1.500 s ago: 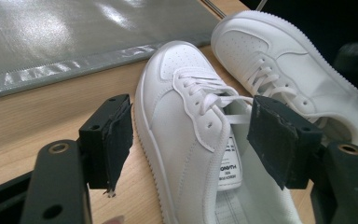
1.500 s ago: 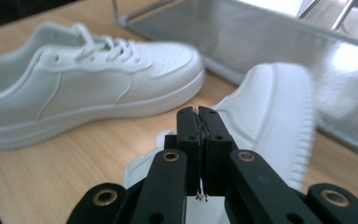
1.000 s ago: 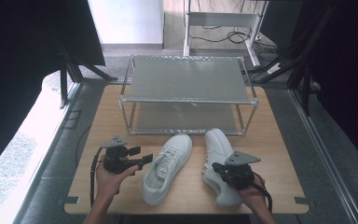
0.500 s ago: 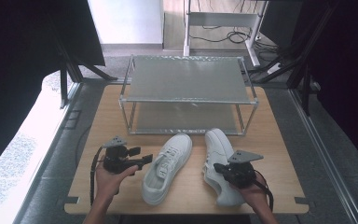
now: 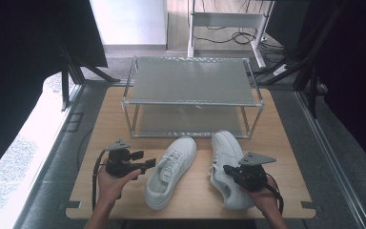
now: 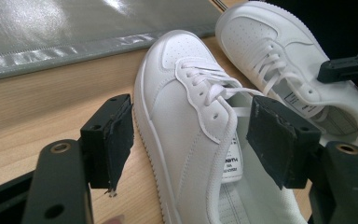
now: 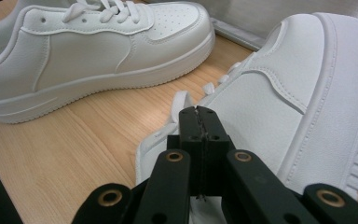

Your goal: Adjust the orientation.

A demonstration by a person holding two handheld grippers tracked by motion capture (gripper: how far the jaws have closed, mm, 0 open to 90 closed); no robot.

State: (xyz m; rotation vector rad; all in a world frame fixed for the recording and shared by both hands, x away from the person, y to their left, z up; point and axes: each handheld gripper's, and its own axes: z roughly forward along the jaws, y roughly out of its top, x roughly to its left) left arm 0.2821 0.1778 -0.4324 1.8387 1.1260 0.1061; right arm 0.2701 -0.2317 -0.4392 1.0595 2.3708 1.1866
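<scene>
Two white sneakers lie side by side on the wooden table [image 5: 100, 124]. The left shoe [image 5: 169, 171] [image 6: 186, 93] [image 7: 98, 51] is angled, with its toe toward the rack. My left gripper [image 5: 150, 163] [image 6: 191, 140] is open beside that shoe's heel end, its pads apart on either side of the shoe's side wall and not touching it. The right shoe [image 5: 226, 148] [image 6: 270, 42] [image 7: 307, 84] lies under my right gripper [image 5: 226, 169] [image 7: 199, 112] [image 6: 349, 69]. That gripper's jaws are pressed together on the inner rim of the right shoe's opening, near the laces.
A two-tier metal rack [image 5: 190, 83] with grey shelves stands at the back of the table, just beyond the toes of the shoes. Bare wood lies left of the left hand and along the front edge. Dark frames and cables surround the table.
The right hand has edged slightly to the right on the right shoe. Both shoes and the left gripper stay where they were.
</scene>
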